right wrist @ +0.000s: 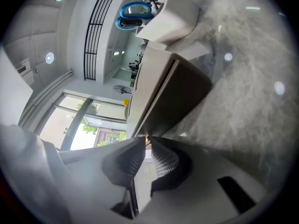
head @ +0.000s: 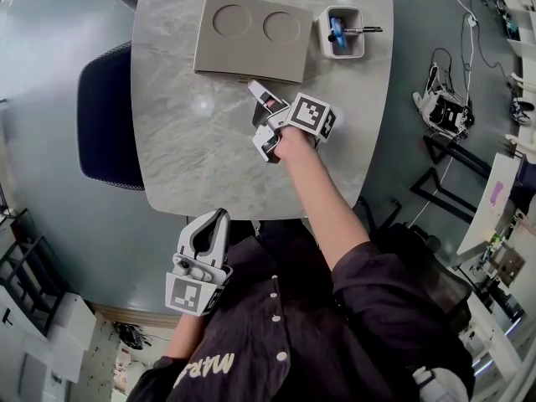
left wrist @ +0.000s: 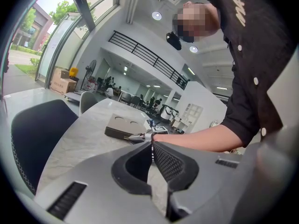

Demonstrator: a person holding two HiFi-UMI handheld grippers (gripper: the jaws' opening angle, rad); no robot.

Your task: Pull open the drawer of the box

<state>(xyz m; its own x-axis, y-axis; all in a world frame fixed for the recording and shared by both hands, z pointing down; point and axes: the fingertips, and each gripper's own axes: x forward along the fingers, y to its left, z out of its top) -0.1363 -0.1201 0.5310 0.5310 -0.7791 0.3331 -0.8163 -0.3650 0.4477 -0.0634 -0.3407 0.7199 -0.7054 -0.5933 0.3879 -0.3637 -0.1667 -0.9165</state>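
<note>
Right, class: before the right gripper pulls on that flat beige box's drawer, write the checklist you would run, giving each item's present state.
1. Right gripper at the front edge of the flat beige box with two round recesses: ok.
2. Its fingers clamped on the drawer front: cannot tell.
3. Drawer not yet out: ok.
4. Grey marble table bare where the drawer will slide: ok.
5. Left gripper steadying the box: not ok; held shut, off the table.
6. White square holder out of the path: ok.
</note>
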